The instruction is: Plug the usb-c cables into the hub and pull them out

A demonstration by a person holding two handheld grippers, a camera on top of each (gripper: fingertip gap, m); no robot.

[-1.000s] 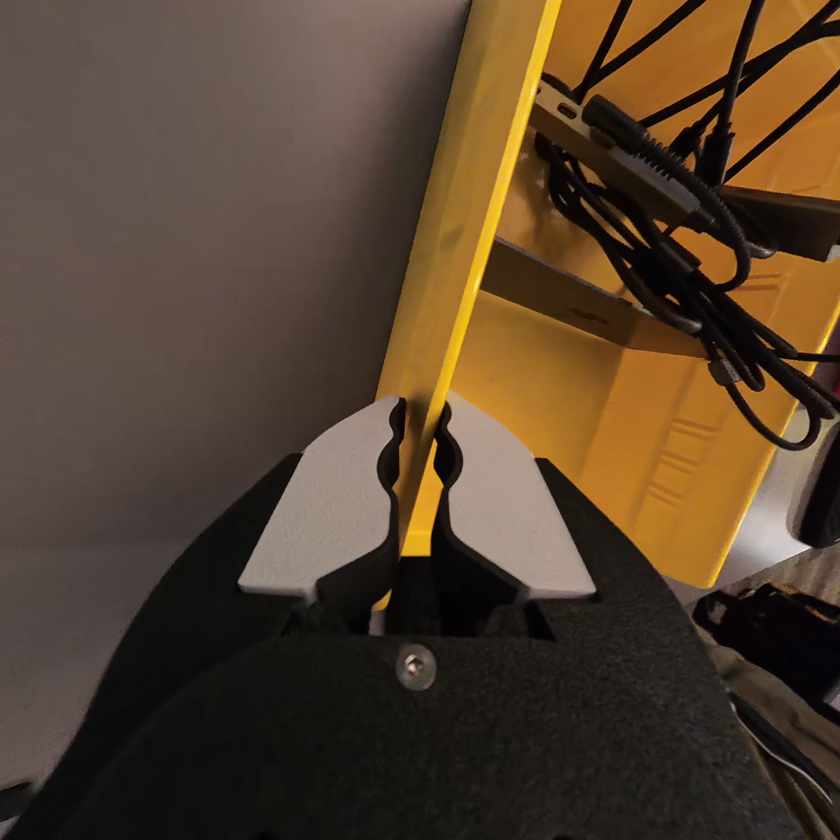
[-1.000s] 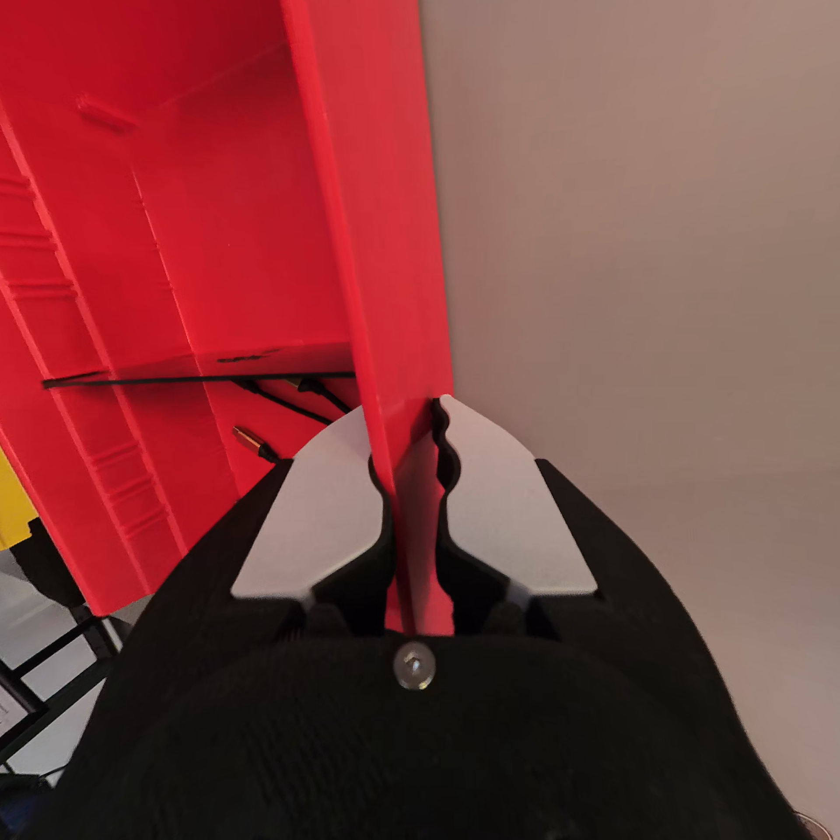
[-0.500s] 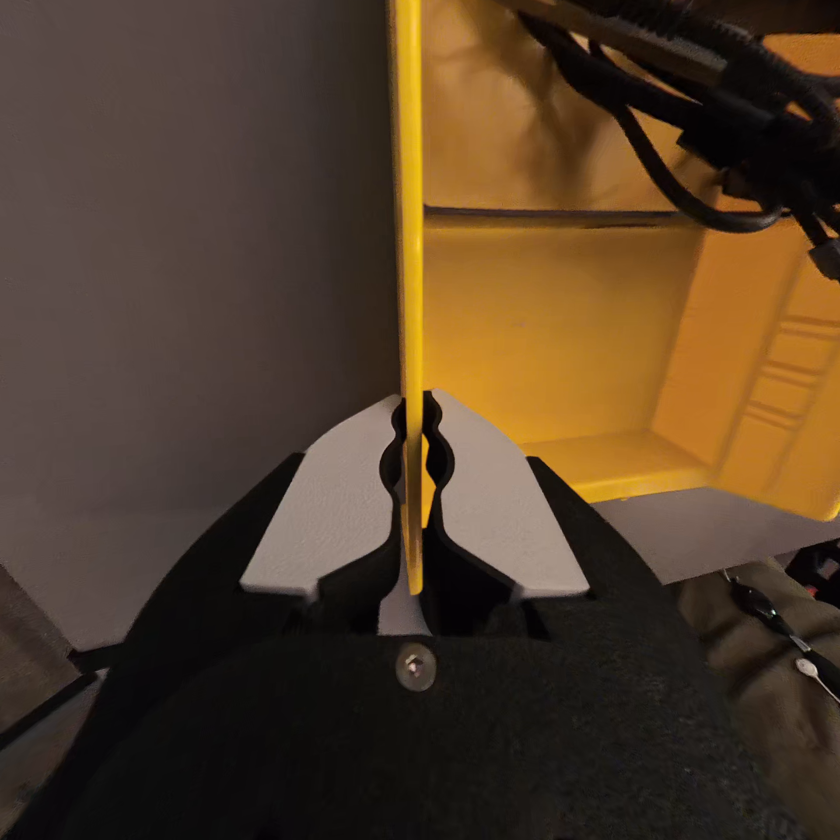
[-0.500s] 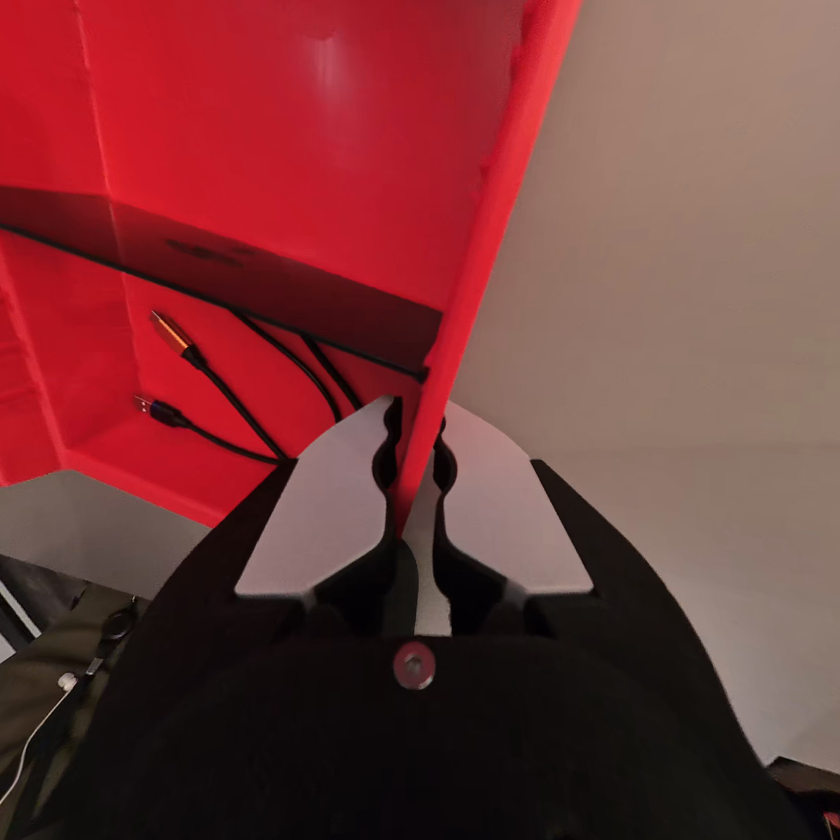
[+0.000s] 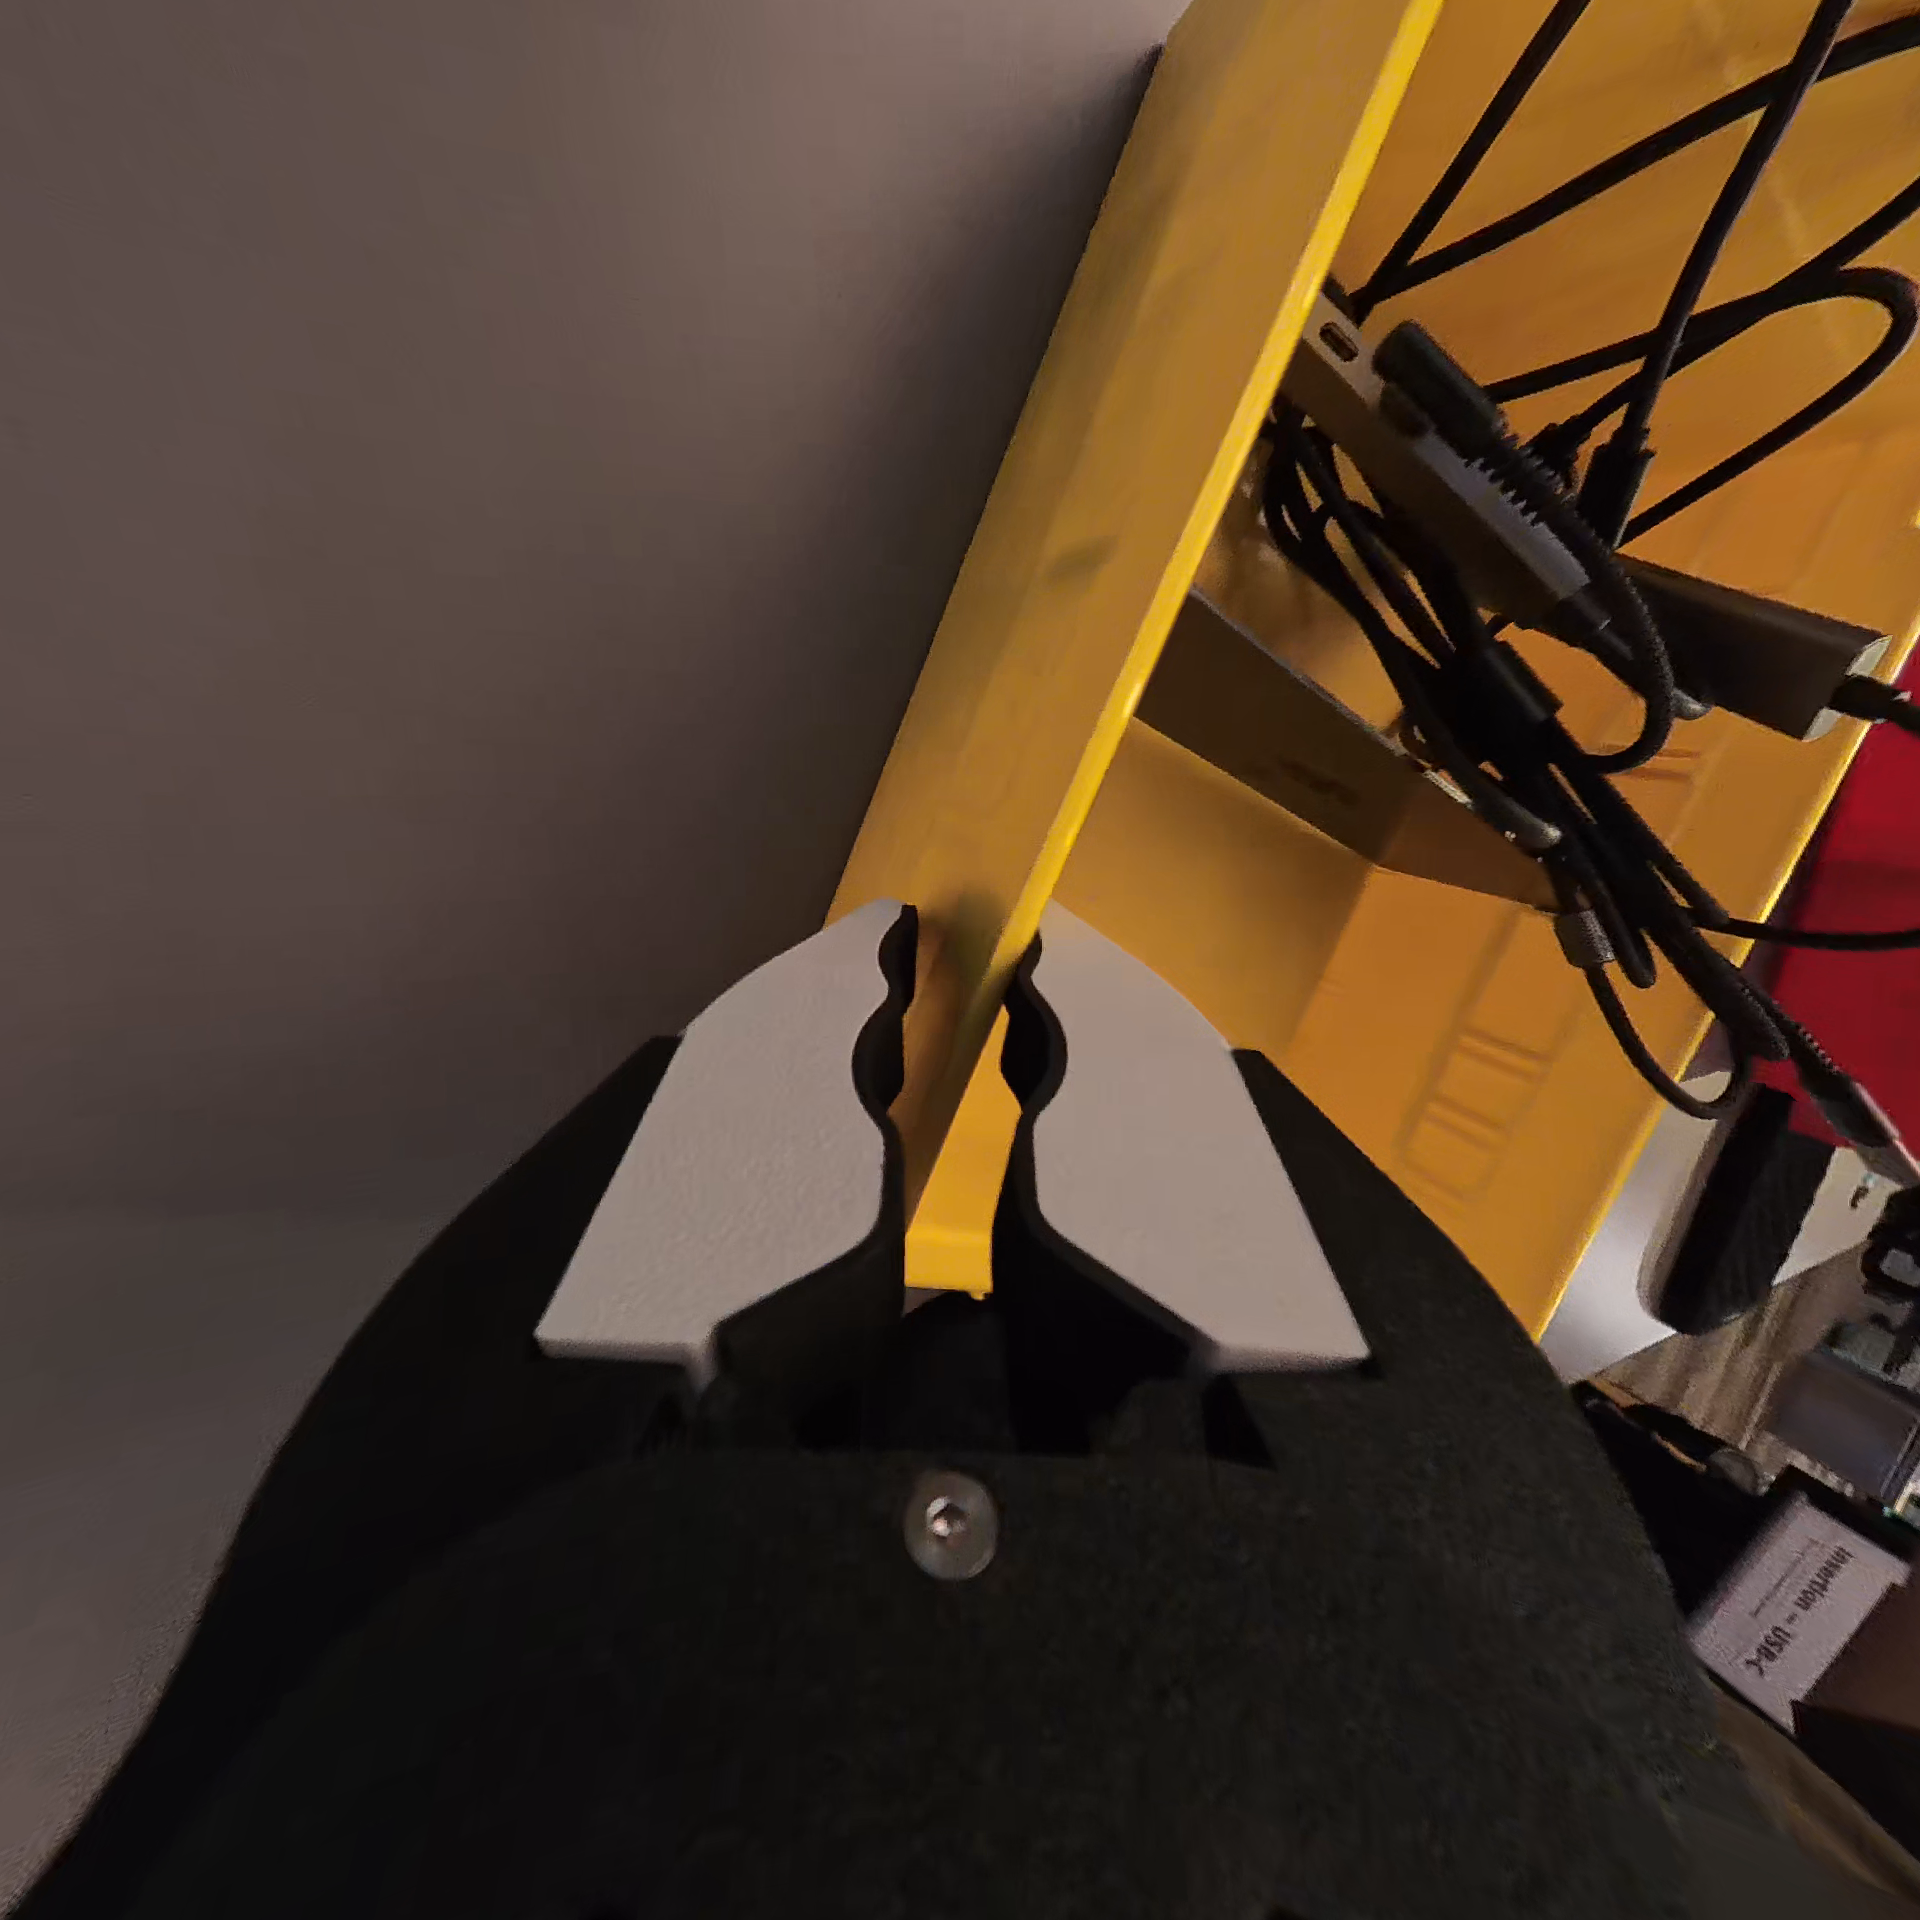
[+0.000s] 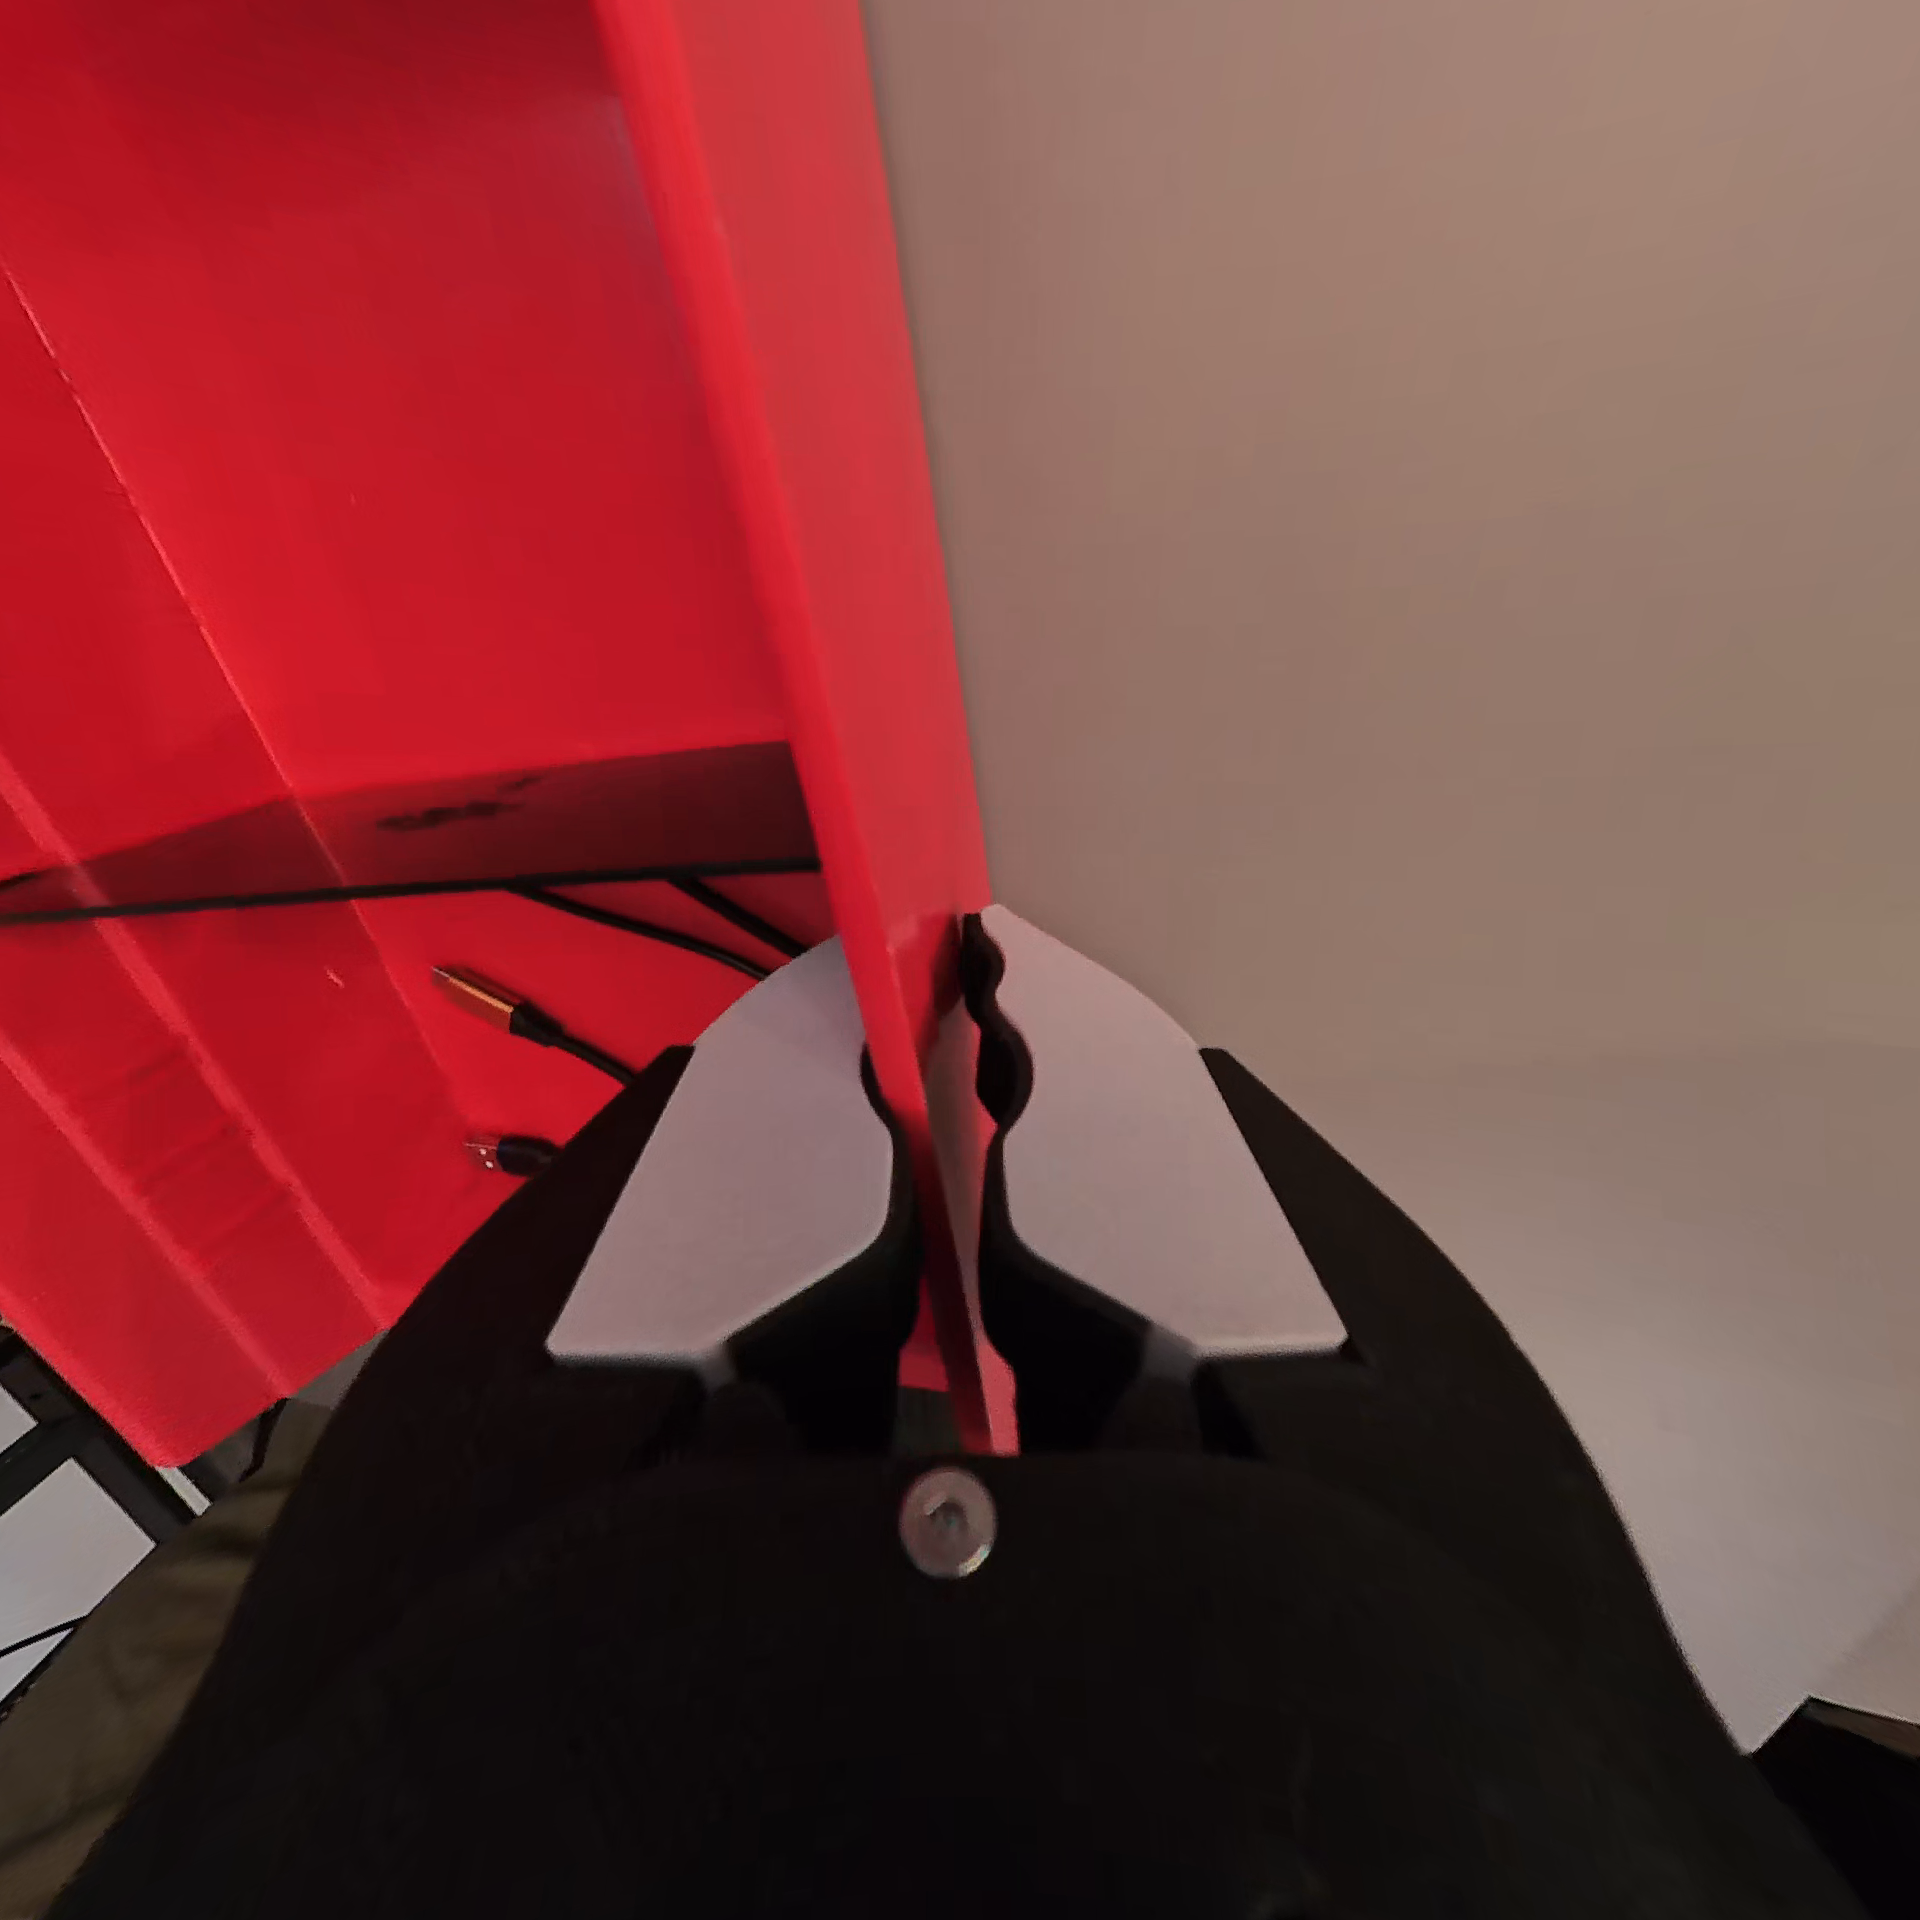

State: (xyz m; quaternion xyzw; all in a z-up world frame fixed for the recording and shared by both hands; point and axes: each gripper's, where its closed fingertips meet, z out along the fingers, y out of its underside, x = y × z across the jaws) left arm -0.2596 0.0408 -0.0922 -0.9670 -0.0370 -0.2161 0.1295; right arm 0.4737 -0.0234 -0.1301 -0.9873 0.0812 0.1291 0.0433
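Through the left wrist view, I am seeing my left gripper [image 5: 961, 935] clamping narrowly on the side wall of the yellow bin [image 5: 1101, 582], both pads pressing its rim. The bin is tilting, and inside it the grey hub [image 5: 1455, 457] is lying near the far end, tangled in black cables [image 5: 1621, 790], at least one of them already plugged in. A red bin [image 5: 1860, 831] is showing just beyond.

Through the right wrist view, my right gripper [image 6: 935, 935] is pinching the side wall of the red bin [image 6: 810, 468] in the same narrow way. Loose cable plugs [image 6: 473, 992] are resting on its floor beside a dark divider [image 6: 436, 831].

I judge the step in hand to be shifting both bins into place. To do it well, I should be keeping each wall deep between the pads, levelling the bins slowly so hub and cables are not sliding, and letting go only once they sit flat.
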